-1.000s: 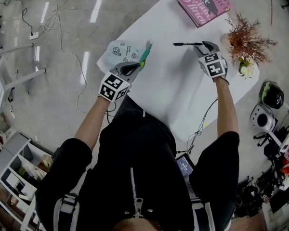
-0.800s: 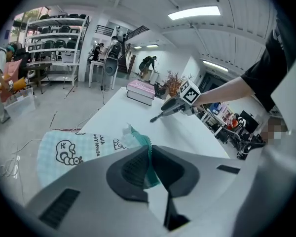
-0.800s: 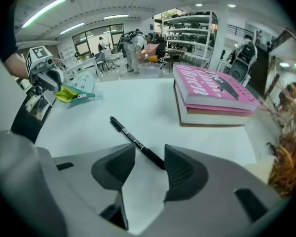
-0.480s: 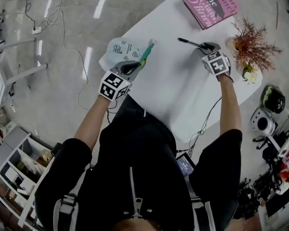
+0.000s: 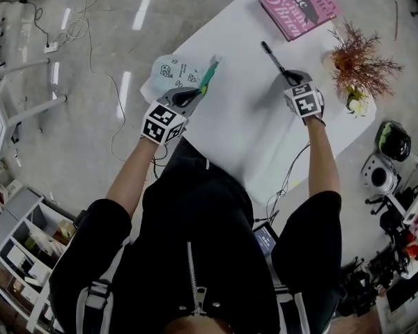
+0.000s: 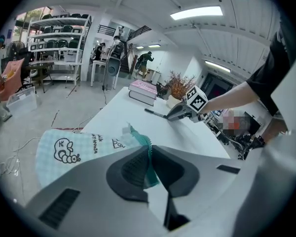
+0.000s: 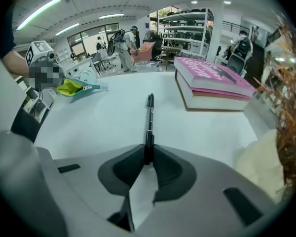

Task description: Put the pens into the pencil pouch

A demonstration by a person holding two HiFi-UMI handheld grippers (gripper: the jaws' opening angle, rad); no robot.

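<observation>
A light blue checked pencil pouch [image 5: 171,71] with cartoon prints lies at the white table's left corner, also in the left gripper view [image 6: 71,149]. My left gripper [image 5: 195,94] is shut on its green zipper edge [image 6: 139,136], pads [image 6: 130,169] pinching the fabric. A black pen [image 5: 272,56] lies on the table and points away from me. My right gripper [image 5: 288,78] holds its near end. Its jaws have just been closing, and in the right gripper view the pads [image 7: 134,164] press on the pen [image 7: 149,120].
A pink book [image 5: 299,5] lies on another book at the table's far end, just right of the pen [image 7: 207,80]. A dried plant [image 5: 361,65] in a pale pot stands by the right edge. Cables trail over the floor to the left.
The right gripper has sunk onto the pen and its jaws have closed on it. The pen has swung from lying crosswise to pointing away. The left gripper has kept still.
</observation>
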